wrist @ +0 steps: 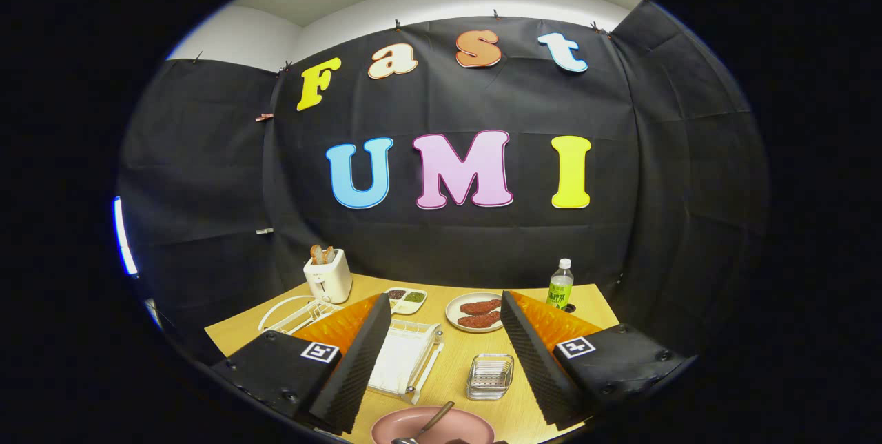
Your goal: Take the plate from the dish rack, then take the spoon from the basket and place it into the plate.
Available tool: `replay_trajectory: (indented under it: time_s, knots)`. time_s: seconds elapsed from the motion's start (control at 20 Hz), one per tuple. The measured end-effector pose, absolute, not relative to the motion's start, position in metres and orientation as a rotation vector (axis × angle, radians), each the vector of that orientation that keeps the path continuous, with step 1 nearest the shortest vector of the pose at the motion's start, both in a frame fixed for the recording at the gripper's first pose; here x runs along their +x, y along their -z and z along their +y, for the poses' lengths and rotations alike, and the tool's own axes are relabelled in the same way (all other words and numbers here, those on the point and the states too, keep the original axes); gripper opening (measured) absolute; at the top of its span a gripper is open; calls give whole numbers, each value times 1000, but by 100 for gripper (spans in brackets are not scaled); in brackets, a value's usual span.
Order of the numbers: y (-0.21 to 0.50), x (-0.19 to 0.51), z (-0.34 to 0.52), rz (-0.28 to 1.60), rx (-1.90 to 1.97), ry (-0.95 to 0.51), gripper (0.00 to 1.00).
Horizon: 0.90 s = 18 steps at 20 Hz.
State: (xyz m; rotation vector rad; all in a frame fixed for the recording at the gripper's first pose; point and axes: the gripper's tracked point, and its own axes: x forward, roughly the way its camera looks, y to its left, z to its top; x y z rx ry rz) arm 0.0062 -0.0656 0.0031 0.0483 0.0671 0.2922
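Hovering above the table, the tongs stood wide open and held nothing. The spoon lay in the pink plate, between the fingers and nearest the camera. The dish rack and the basket stood just beyond. The task appeared complete; the next move called only for withdrawal.

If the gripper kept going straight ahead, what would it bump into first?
Probably the small clear glass dish between the open gripper's fingers; depth is unclear. Beyond it stands a white plate of reddish food.
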Motion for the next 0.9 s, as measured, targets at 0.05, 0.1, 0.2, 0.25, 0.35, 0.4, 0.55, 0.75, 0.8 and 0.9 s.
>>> replay_trajectory:
  time_s: [0.05,0.1,0.2,0.25,0.35,0.4,0.55,0.75,0.8,0.9]
  knots:
    - [-2,6,-65,67,45,-292,98]
    - [-2,6,-65,69,43,-291,98]
    - [-1,7,-65,73,40,-287,98]
    - [0,7,-65,74,37,-286,98]
    - [0,10,-66,77,35,-281,98]
    - [1,9,-65,79,36,-281,98]
    - [1,11,-67,81,35,-277,98]
    - [1,10,-66,84,35,-276,98]
    - [1,12,-66,83,34,-276,98]
    - [0,12,-64,80,31,-278,98]
